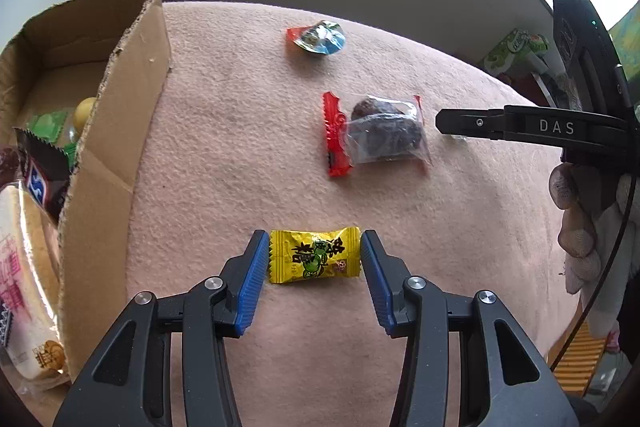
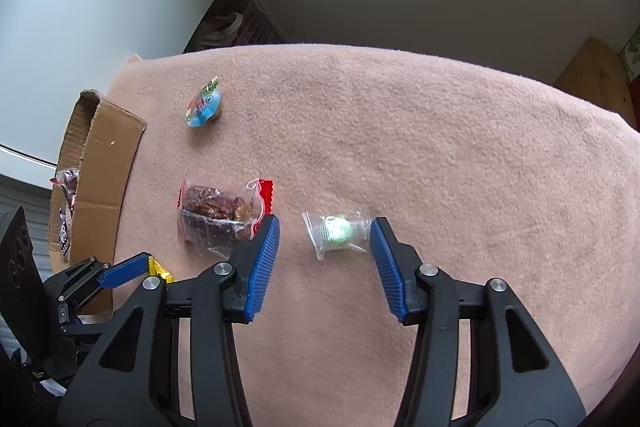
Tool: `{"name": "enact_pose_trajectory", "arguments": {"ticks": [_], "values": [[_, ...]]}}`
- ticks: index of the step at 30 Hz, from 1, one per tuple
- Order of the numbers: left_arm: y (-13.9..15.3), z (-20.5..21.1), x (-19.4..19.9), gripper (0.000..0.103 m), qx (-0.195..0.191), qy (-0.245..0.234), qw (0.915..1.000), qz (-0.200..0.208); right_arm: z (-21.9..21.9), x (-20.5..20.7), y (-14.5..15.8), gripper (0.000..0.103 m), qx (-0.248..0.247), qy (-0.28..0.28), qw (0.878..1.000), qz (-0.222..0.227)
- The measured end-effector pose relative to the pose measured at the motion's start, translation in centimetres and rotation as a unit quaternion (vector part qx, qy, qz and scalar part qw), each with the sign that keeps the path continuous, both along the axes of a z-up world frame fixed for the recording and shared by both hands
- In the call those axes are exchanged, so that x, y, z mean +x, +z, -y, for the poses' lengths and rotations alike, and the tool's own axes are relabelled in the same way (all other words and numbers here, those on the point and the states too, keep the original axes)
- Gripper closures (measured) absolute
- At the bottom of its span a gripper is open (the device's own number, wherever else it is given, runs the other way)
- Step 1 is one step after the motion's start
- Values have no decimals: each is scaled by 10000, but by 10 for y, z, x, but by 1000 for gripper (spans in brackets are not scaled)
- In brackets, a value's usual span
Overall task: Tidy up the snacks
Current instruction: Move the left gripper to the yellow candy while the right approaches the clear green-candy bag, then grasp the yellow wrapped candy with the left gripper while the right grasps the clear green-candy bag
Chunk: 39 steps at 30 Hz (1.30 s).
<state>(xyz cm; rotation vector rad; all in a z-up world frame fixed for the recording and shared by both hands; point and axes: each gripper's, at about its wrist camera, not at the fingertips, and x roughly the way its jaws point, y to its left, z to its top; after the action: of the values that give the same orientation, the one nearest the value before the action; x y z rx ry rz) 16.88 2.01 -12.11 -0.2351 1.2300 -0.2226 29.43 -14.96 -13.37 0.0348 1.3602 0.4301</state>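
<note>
A yellow wrapped candy (image 1: 314, 255) lies on the pink blanket between the open blue pads of my left gripper (image 1: 314, 257); the pads are close to its ends, not squeezing. A clear packet with a green sweet (image 2: 338, 231) lies between the open pads of my right gripper (image 2: 325, 239). A clear-and-red packet of dark dried fruit (image 1: 376, 133) (image 2: 224, 213) lies between the two grippers. A small jelly cup with a blue lid (image 1: 320, 37) (image 2: 204, 105) lies farther back. The right gripper shows side-on in the left wrist view (image 1: 440, 123).
An open cardboard box (image 1: 116, 131) (image 2: 104, 167) stands at the left on the blanket (image 2: 440, 147), holding several snack packets. A wall runs behind the surface. A gloved hand (image 1: 584, 227) holds the right gripper at the right edge.
</note>
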Motion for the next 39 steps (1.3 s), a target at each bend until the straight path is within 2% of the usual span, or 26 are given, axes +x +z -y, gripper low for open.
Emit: {"name": "enact_pose_trajectory", "arguments": {"ticks": [6,9,11,15,18,21,24,25,26,30,37,39], "values": [[2,26,-15,58,-71,-385,9992,-29,25,-31,3,52,122,126,9997,-161],[11,29,-19,58,40,-477,9987,169,29,-38,15,52,36,238,9997,92],[17,29,-16,58,156,-534,9979,318,26,-36,22,52,-188,342,9988,281],[20,30,-10,58,316,-790,9953,462,6,-22,29,52,-299,633,9964,485],[11,43,-6,58,408,-1160,9917,366,-19,-7,22,52,-561,1021,9921,455],[3,52,-9,58,615,-1421,9874,319,-25,1,11,52,-862,1043,9901,368],[-1,51,-8,58,644,-1357,9881,326,-26,7,5,58,-851,976,9913,255],[0,51,-8,59,596,-1300,9891,352,-26,7,3,67,-834,992,9913,208],[0,50,-7,61,577,-1243,9899,362,-26,7,2,69,-835,1011,9912,176],[0,43,-7,70,532,-1137,9913,388,-30,8,-4,69,-849,1024,9910,159],[3,34,-14,77,409,-1119,9921,392,-47,8,-11,69,-1028,1161,9876,265],[3,30,-19,78,385,-1058,9929,390,-53,6,-12,72,-1082,1158,9870,285]]}}
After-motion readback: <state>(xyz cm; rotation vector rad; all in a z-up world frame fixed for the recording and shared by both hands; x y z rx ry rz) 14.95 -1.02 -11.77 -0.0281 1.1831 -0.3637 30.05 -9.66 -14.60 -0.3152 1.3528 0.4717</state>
